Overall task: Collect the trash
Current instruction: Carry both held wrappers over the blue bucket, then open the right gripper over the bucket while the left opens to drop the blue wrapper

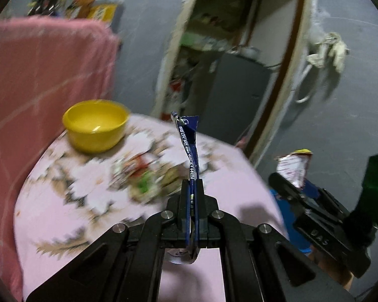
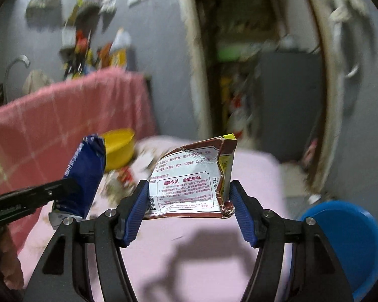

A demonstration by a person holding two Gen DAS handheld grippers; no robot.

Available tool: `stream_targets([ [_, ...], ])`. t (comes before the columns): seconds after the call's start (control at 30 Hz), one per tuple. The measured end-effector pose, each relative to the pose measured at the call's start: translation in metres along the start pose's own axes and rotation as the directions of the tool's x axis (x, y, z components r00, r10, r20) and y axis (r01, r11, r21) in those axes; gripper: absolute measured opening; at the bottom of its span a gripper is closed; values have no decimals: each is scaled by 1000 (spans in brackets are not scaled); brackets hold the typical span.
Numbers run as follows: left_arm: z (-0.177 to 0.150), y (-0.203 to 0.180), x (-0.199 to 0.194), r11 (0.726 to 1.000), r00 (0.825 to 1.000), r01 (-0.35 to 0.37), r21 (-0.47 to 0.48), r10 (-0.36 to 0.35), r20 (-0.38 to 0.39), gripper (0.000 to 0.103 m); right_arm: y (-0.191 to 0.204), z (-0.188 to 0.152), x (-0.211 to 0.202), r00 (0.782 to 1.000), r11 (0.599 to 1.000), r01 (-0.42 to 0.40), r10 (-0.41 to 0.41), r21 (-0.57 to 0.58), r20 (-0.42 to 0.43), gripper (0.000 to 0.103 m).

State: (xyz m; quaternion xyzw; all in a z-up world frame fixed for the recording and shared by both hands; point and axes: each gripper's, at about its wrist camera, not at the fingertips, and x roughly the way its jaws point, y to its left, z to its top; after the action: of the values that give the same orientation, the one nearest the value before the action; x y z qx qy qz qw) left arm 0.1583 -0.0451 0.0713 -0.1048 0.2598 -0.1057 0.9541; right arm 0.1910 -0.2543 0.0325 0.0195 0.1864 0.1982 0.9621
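Gripping a blue wrapper [image 1: 190,148] edge-on, the left gripper [image 1: 192,185] has its fingers pressed together on the foil; the wrapper stands up and out from the fingertips, above a pink flowered tablecloth [image 1: 93,183]. From the right wrist view the same blue wrapper [image 2: 87,173] shows broad-side at left, pinched by the left gripper's black fingers [image 2: 60,188].

Right gripper [image 2: 189,196]: fingers spread fairly wide, blue ribbed pads [image 2: 136,211] at either side of a crumpled white and maroon packet [image 2: 192,176]. The packet spans the gap, printed side toward the camera, its edges touching both pads as far as can be told; it sits clear of the tablecloth [image 2: 189,264]. In the left wrist view the packet [image 1: 293,168] pokes up from the right gripper [image 1: 292,183] at right.

A yellow bowl [image 1: 97,125] sits upright on the cloth, far side, near a pink checked towel [image 1: 42,70] draped behind. A blue stool [image 2: 345,241] stands beside the table at lower right. Behind, grey wall and an open doorway [image 1: 239,50]. Both views are motion-blurred.
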Motion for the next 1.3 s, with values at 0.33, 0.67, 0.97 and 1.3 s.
stream_targets([
  [0.33, 14, -102, 28, 941, 954, 265, 212, -288, 85, 1, -74, 12, -80, 923, 958, 259, -283, 125, 260, 64],
  [0.67, 12, -172, 115, 916, 931, 360, 177, -341, -127, 1, -155, -10, -86, 875, 852, 429, -475, 301, 97, 64],
  [0.97, -7, -192, 172, 930, 903, 350, 116, -302, -305, 1, -182, -35, -57, 889, 825, 455, -439, 334, -127, 65],
  [1.3, -23, -188, 228, 953, 857, 304, 5, -272, -438, 5, -208, -41, -41, 871, 781, 490, -426, 386, -243, 69],
])
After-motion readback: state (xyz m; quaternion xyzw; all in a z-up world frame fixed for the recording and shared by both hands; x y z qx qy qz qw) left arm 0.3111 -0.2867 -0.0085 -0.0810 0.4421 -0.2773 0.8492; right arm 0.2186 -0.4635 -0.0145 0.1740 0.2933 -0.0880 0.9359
